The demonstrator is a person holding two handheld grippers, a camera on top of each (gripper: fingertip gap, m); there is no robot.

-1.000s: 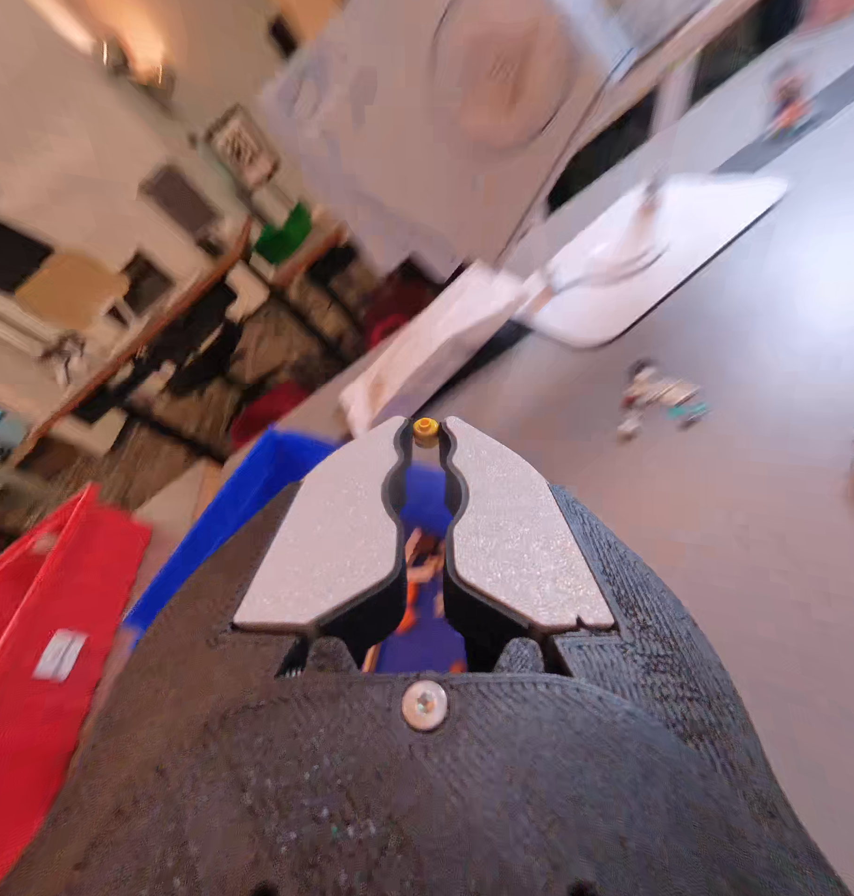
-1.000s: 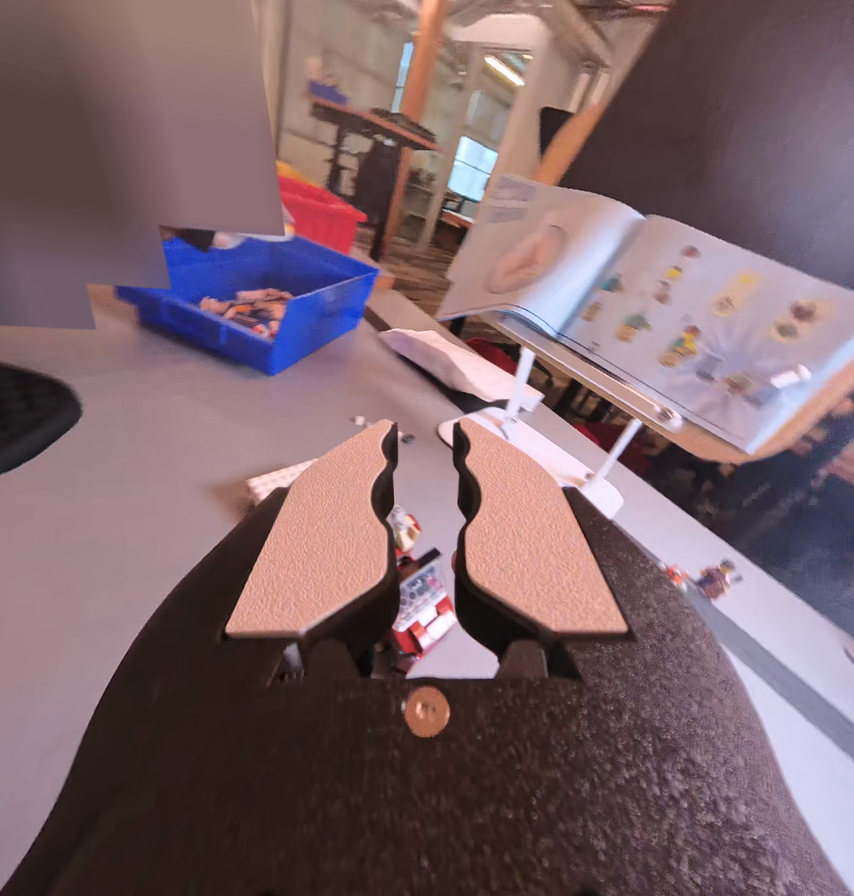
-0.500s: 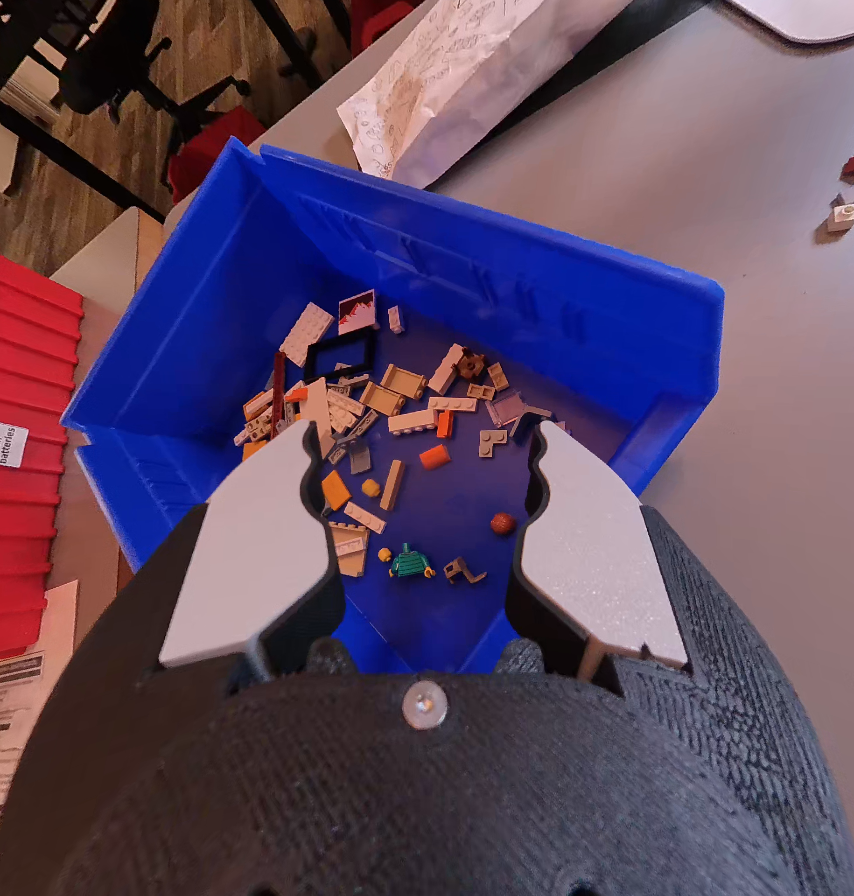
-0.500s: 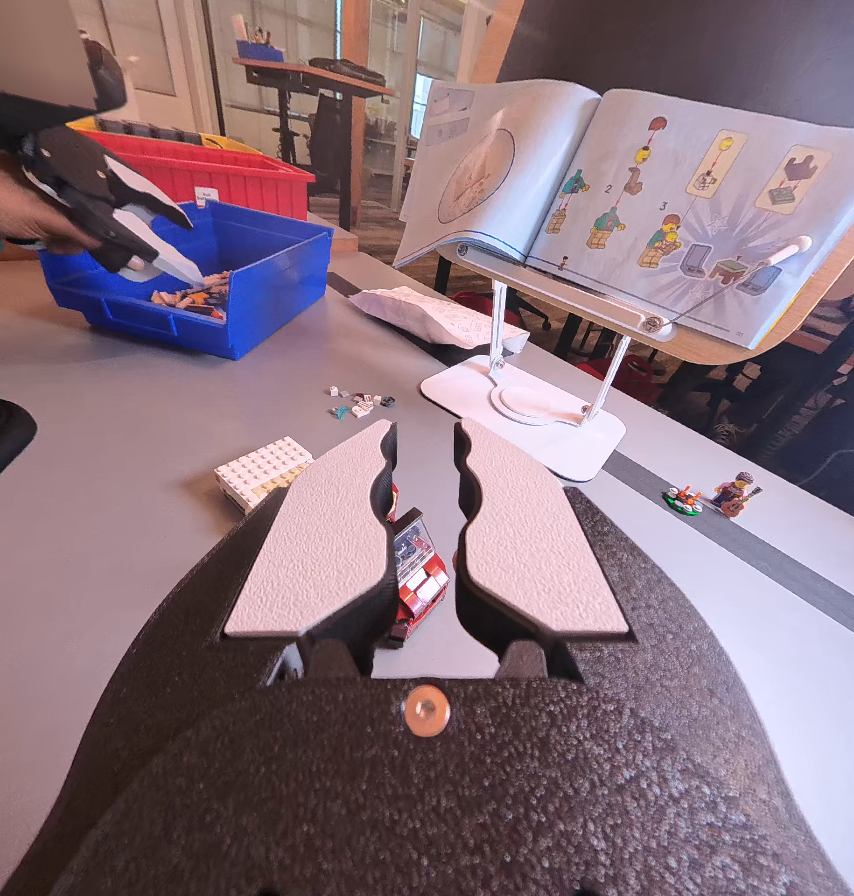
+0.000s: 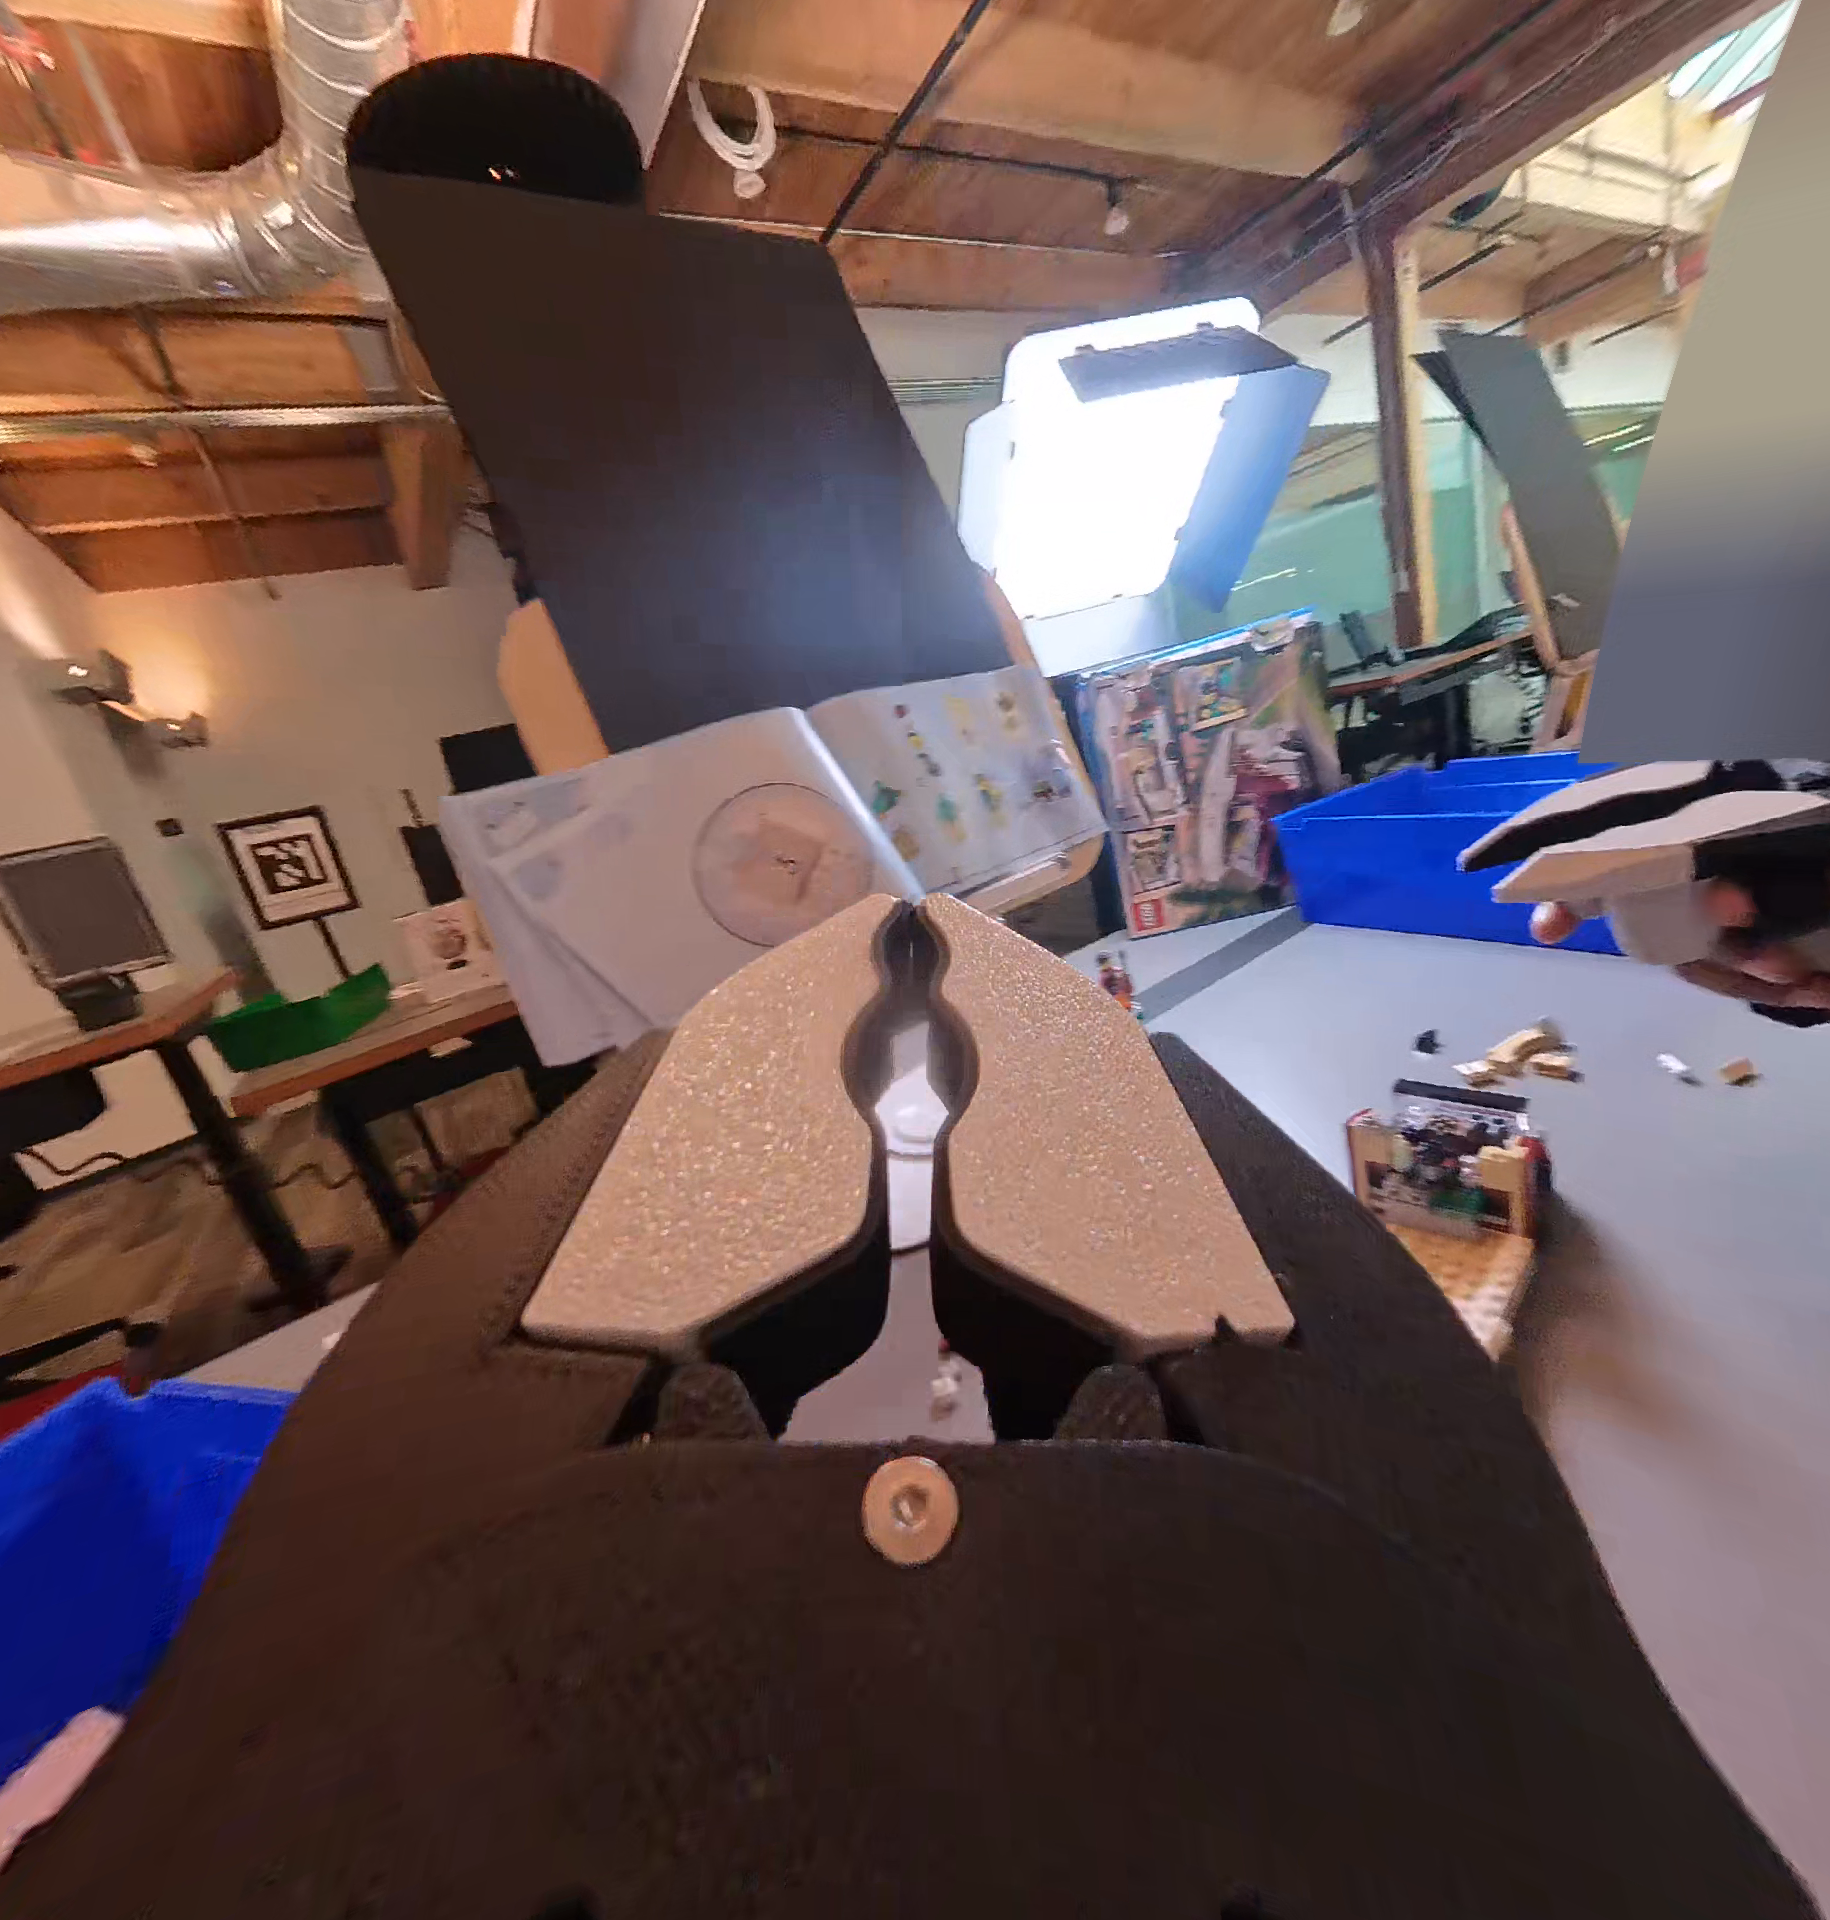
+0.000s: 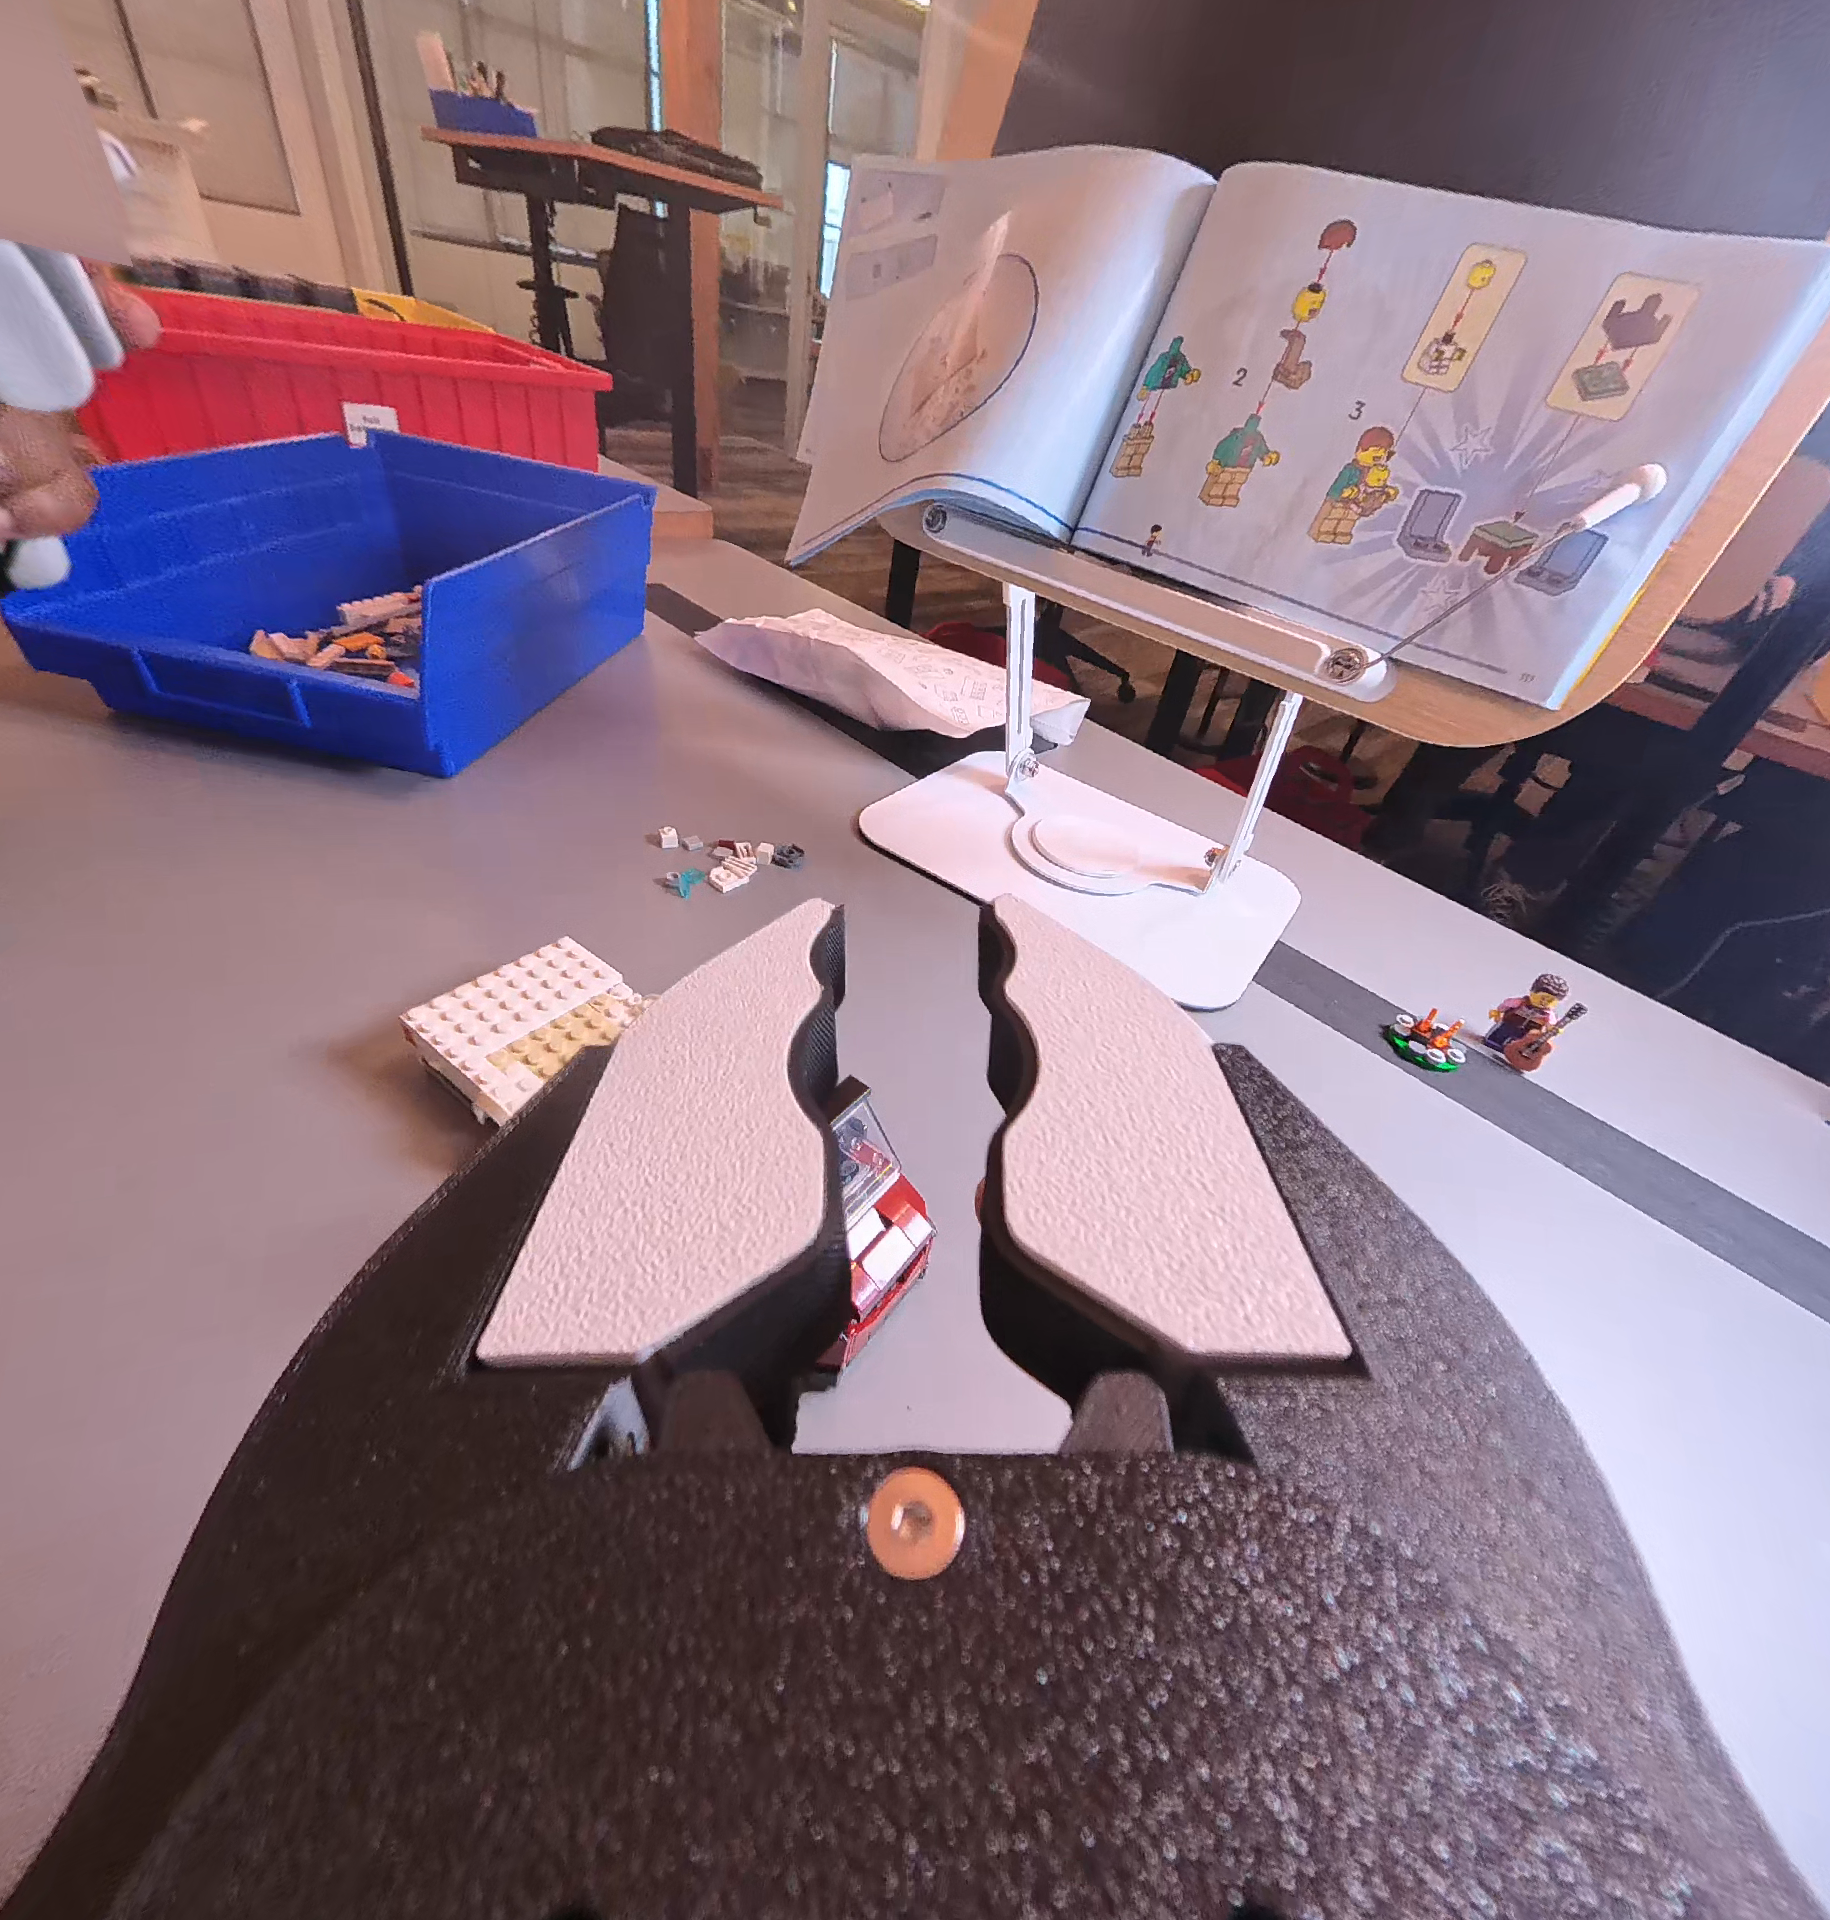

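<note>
My left gripper [image 5: 911,916] is shut, its tips meet with nothing visible between them. It is raised above the grey table [image 5: 1669,1351] and faces the open instruction book [image 5: 765,831]. A blue bin [image 5: 59,1538] sits at its lower left. My right gripper [image 6: 911,914] is open and hovers low over the table. A small red and clear brick model [image 6: 880,1216] lies on the table below its fingers. A white studded plate [image 6: 516,1008] lies just to its left. The right gripper also shows in the left wrist view [image 5: 1480,878], held by a hand, with nothing between its fingers.
A blue bin [image 6: 371,582] with loose bricks and a red bin [image 6: 350,374] stand at the far left. The book stand's white base [image 6: 1087,873], a white paper bag [image 6: 890,665], small loose pieces [image 6: 729,857] and a guitar minifigure [image 6: 1529,1018] are on the table. A brick build [image 5: 1451,1164] sits to the right. About 30 cm separates my left fingertips from my right. About 20 cm separates my right fingertips from the white studded plate [image 6: 516,1008].
The left gripper held a small yellow piece, opened wide over the blue bin, then shut with nothing visible in it and swung up away from the bin. The right gripper has barely moved.
</note>
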